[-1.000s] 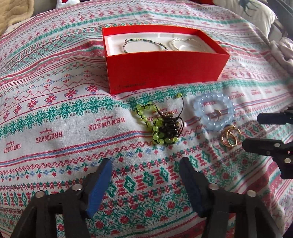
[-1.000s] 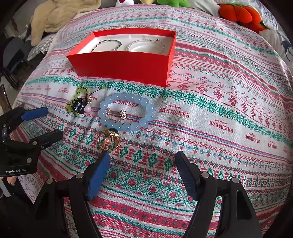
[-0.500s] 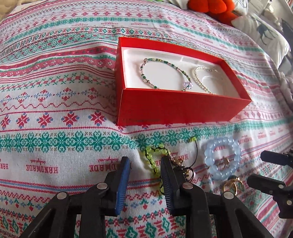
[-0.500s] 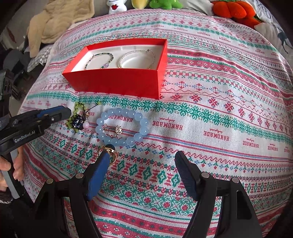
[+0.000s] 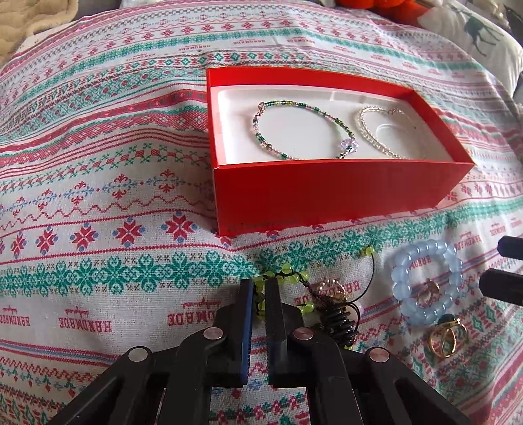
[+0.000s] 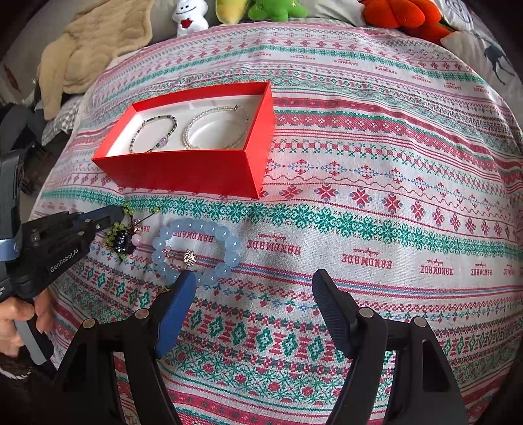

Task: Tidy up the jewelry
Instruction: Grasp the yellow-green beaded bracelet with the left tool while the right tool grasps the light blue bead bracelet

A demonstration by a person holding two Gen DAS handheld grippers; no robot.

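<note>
A red box (image 5: 330,193) (image 6: 183,170) with a white liner holds a green beaded bracelet (image 5: 300,130) (image 6: 153,134) and a clear beaded bracelet (image 5: 382,130) (image 6: 215,127). In front of it on the cloth lie a green bead bracelet with black cord (image 5: 294,278) (image 6: 122,235), a pale blue bead bracelet (image 5: 425,284) (image 6: 196,248) with a small ring inside, and gold rings (image 5: 446,336). My left gripper (image 5: 258,291) (image 6: 114,214) is shut on the green bead bracelet's left end. My right gripper (image 6: 251,287) is open, above the cloth just in front of the blue bracelet.
A patterned red, green and white cloth (image 6: 359,196) covers the surface. A beige blanket (image 6: 85,49) and plush toys (image 6: 402,16) lie at the far edge. A deer-print pillow (image 5: 480,36) sits at the far right.
My left gripper moved forward to the green bead bracelet and closed on its left end. My right gripper drew back slightly and stayed open.
</note>
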